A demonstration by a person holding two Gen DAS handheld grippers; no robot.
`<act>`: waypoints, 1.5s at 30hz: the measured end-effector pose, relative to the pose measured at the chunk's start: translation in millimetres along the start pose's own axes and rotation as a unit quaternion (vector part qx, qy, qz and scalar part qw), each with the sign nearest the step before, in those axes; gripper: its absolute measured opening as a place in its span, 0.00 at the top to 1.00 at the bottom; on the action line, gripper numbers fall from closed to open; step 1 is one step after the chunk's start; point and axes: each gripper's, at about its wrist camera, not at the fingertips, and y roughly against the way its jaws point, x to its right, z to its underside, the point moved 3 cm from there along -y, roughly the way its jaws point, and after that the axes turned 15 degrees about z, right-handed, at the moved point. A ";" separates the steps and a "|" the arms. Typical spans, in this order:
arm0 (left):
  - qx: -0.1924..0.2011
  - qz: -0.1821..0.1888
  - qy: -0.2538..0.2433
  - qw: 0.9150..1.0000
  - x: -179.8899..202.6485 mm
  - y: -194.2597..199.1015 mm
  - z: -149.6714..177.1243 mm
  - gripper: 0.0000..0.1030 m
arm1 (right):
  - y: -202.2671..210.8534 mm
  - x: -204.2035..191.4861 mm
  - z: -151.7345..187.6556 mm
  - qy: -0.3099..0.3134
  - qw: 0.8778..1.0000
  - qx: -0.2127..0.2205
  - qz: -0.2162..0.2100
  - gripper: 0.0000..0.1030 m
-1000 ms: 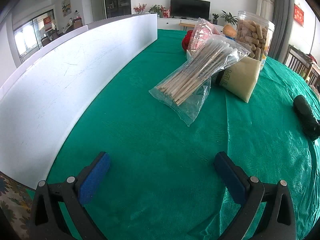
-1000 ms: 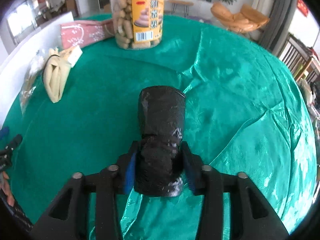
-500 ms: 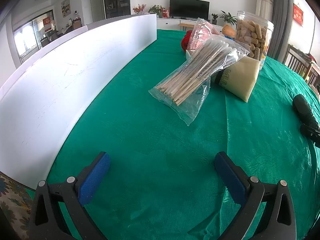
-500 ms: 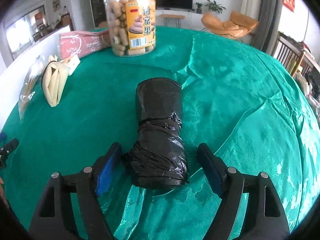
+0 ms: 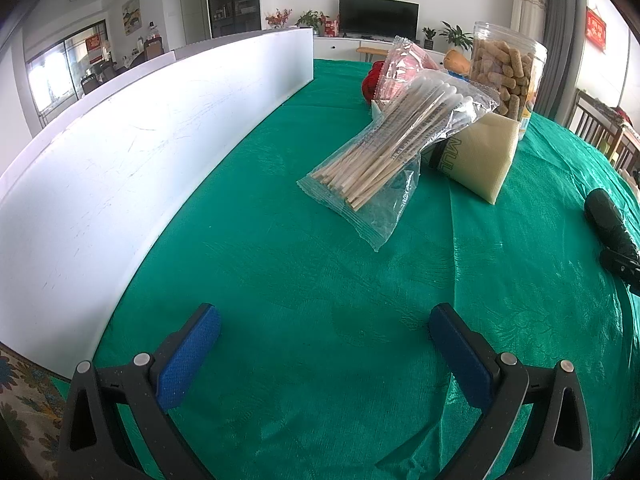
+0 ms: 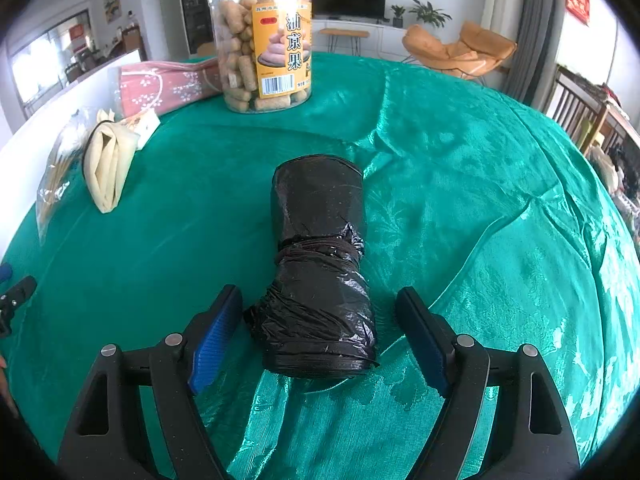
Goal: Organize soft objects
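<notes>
Black bag roll [image 6: 320,264], centre-low in the right wrist frame, lies between the right gripper [image 6: 320,332] pads, just opened and clear. Soft, crinkly, probably light (slippery film); grip mid-roll. Left gripper [image 5: 324,340] apart, empty.

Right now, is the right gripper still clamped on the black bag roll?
No, open. The right gripper has just been opening; its pads stand clear of the black bag roll lying between them on the tablecloth.

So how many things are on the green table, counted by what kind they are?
Black bag rolls: 1
Snack jars: 1
Clear packs of sticks: 1
Pink packets: 1
Folded cream cloths: 1
Red things, mostly hidden: 1
Total: 6
</notes>
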 end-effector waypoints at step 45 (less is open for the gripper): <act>0.004 0.007 -0.011 1.000 2.5 1.6 3.4 0.00 | -0.1 0.4 -0.1 0.001 1.000 0.001 0.000 0.21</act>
